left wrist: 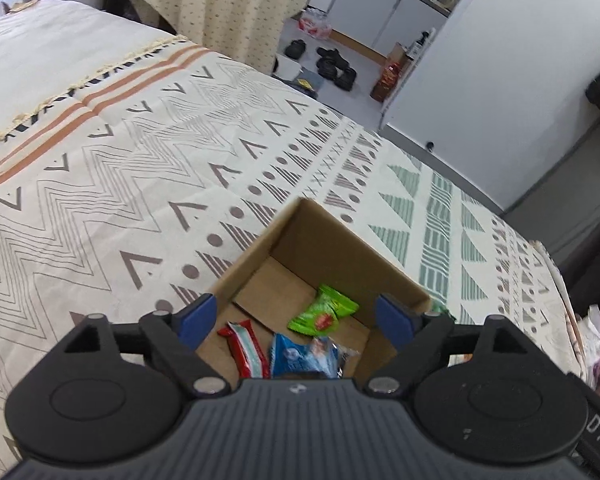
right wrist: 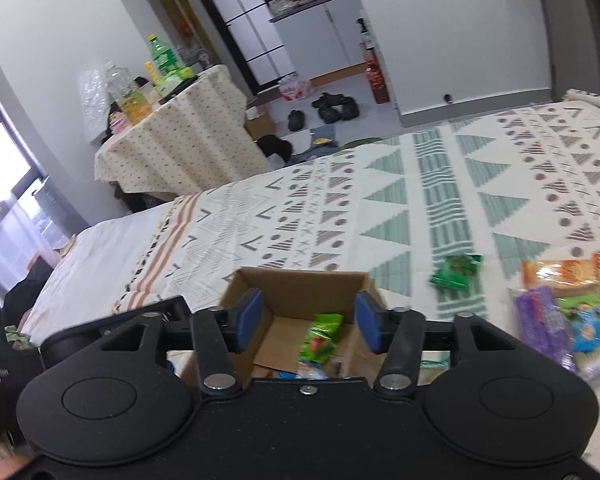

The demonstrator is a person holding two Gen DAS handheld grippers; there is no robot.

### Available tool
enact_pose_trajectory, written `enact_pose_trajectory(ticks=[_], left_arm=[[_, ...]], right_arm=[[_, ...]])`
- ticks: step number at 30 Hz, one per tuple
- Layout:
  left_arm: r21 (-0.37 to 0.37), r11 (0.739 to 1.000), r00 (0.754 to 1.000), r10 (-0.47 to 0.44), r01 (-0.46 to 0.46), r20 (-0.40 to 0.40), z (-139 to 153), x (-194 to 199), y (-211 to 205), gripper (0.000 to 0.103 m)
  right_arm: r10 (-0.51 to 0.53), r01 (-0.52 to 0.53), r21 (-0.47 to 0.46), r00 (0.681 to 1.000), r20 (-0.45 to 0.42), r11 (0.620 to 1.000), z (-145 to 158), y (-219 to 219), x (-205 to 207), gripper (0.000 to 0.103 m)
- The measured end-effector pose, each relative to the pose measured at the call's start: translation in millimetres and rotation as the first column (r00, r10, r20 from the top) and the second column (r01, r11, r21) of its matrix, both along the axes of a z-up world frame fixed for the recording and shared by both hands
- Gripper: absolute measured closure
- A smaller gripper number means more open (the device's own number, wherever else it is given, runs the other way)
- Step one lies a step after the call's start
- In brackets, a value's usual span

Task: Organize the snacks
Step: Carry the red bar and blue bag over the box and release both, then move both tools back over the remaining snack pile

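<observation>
An open cardboard box [left wrist: 340,236] sits on a patterned bedspread. Inside lie a green snack packet [left wrist: 324,312], a red-and-white packet [left wrist: 246,346] and a blue packet [left wrist: 300,354]. My left gripper [left wrist: 298,318] hangs open above the box, nothing between its blue pads. In the right wrist view the same box [right wrist: 300,284] is below my right gripper [right wrist: 308,320], which is open; the green packet [right wrist: 320,338] shows between the fingers, untouched, lower in the box. More snacks lie to the right: a dark green packet [right wrist: 456,272], an orange packet [right wrist: 560,274] and a purple packet [right wrist: 540,322].
The bedspread [left wrist: 140,184] covers the bed around the box. Beyond it stands a cloth-covered table [right wrist: 180,140] with bottles [right wrist: 164,56]. Shoes [right wrist: 336,108] and bags lie on the floor by white cabinets [left wrist: 380,4]. The bed's edge runs along the right.
</observation>
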State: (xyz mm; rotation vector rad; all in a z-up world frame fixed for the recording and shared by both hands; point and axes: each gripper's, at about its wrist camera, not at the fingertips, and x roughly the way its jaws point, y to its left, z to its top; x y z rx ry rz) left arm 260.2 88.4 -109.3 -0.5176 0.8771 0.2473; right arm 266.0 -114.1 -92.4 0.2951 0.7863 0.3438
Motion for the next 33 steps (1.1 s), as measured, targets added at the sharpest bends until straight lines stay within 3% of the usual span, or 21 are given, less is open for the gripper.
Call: enact_pose_trajectory(ticks=[12, 19, 33], left_arm=[[0.088, 0.989, 0.993, -0.117, 0.116, 0.006, 13, -10, -51, 0.000], [0.113, 0.981, 0.986, -0.164, 0.160, 0.026, 17, -16, -73, 0.000], [0.157, 0.954, 0.964, -0.262, 0.254, 0.038, 11, -22, -117, 0.000]], right_arm=[[-0.086, 0.087, -0.053, 0.996, 0.023, 0.995, 3, -58, -33, 0.018], [-0.100, 0.102, -0.052, 0.994, 0.051, 0.993, 6, -89, -54, 0.002], [-0.156, 0.160, -0.101, 0.987, 0.043, 0.982, -7, -141, -74, 0.000]])
